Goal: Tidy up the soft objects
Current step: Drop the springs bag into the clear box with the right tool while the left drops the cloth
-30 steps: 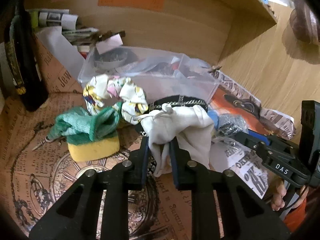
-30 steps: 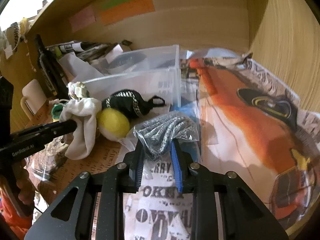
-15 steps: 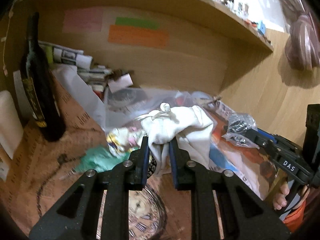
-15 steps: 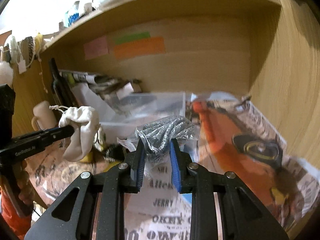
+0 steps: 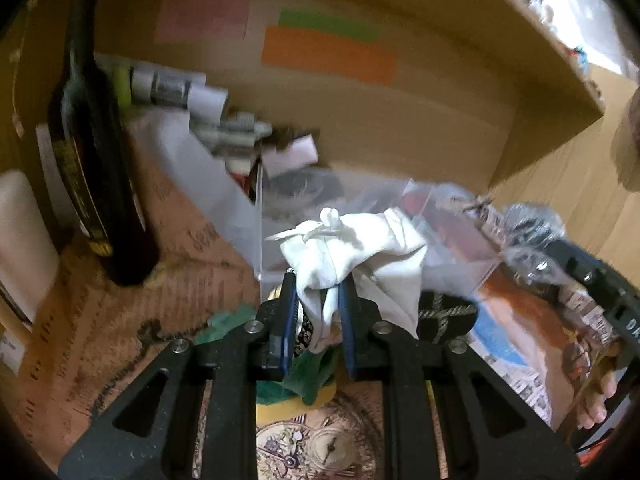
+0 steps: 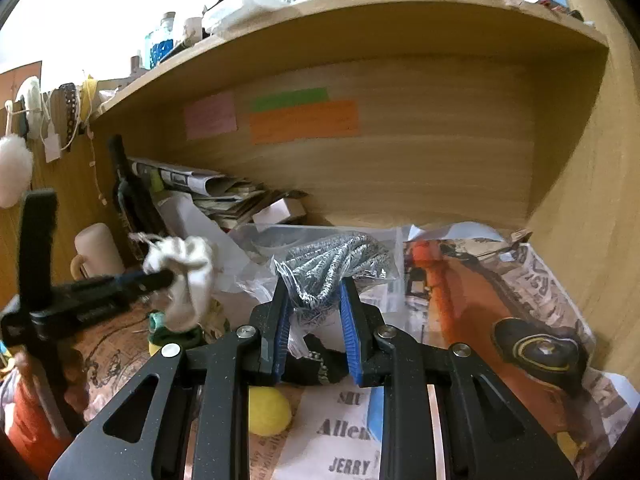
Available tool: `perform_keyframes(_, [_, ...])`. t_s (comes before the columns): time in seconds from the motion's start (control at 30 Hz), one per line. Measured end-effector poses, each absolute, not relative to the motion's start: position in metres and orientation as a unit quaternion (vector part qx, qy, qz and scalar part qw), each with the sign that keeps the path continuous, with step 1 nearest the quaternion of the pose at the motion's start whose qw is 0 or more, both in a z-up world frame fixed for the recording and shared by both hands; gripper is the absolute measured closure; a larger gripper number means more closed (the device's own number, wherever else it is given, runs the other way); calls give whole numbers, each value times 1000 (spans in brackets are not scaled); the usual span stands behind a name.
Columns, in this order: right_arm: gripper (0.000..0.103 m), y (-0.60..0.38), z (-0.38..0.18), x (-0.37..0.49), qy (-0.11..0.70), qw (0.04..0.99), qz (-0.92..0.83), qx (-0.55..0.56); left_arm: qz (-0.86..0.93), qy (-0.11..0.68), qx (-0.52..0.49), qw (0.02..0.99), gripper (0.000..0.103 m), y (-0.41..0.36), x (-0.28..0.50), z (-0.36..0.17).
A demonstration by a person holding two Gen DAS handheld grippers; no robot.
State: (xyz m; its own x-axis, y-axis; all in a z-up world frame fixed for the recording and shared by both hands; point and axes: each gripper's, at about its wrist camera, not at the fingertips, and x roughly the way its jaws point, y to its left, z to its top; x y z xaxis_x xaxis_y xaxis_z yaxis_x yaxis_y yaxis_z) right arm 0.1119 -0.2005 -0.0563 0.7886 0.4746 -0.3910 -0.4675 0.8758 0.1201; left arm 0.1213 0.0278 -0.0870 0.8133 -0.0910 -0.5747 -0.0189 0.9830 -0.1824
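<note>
My left gripper [image 5: 318,300] is shut on a white drawstring cloth pouch [image 5: 352,244] and holds it in the air just in front of a clear plastic bin [image 5: 452,276]. The pouch also shows in the right wrist view [image 6: 186,272]. My right gripper [image 6: 314,308] is shut on a clear bag of grey-and-white patterned fabric [image 6: 332,264], held up over the bin [image 6: 280,236]. That bag shows at the right of the left wrist view [image 5: 528,228]. Below lie a green cloth [image 5: 308,380] on a yellow sponge, a black pouch [image 5: 444,312] and a yellow ball [image 6: 268,410].
A dark wine bottle [image 5: 92,152] stands at the back left beside rolled papers [image 5: 180,84]. A cream mug [image 6: 96,248] stands at the left. Newspaper sheets [image 6: 500,288] cover the desk. The wooden alcove's back wall, right wall and shelf overhead [image 6: 360,24] close in the space.
Both grippers have risen off the desk with their loads and moved toward the clear bin. The green cloth, sponge and black pouch now lie lower in view, under the left gripper.
</note>
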Motion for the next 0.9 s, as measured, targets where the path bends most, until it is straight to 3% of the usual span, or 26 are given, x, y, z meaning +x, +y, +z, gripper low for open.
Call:
perform_keyframes(0.07, [81,-197,-59,115,215,943,253,6,-20,313,-93,945,83,30,124,-93])
perform_keyframes(0.13, [81,-194,-62,117,221,941,255,2,-20,315,-89,945,75,31,123,-96])
perform_keyframes(0.2, [81,-190,-65,119,228,939,258,-1,-15,316,-82,945,53,30,121,-97])
perform_keyframes(0.3, [81,-186,-68,122,235,936,262,-4,-8,313,-79,947,44,31,120,-97])
perform_keyframes(0.57, [81,-181,-73,126,245,933,264,-9,-26,309,-63,948,44,21,128,-93])
perform_keyframes(0.7, [81,-181,-73,127,242,934,263,-12,-40,312,-53,948,72,14,130,-91])
perform_keyframes(0.9, [81,-183,-65,125,229,937,264,-12,-50,290,-54,954,81,12,116,-79])
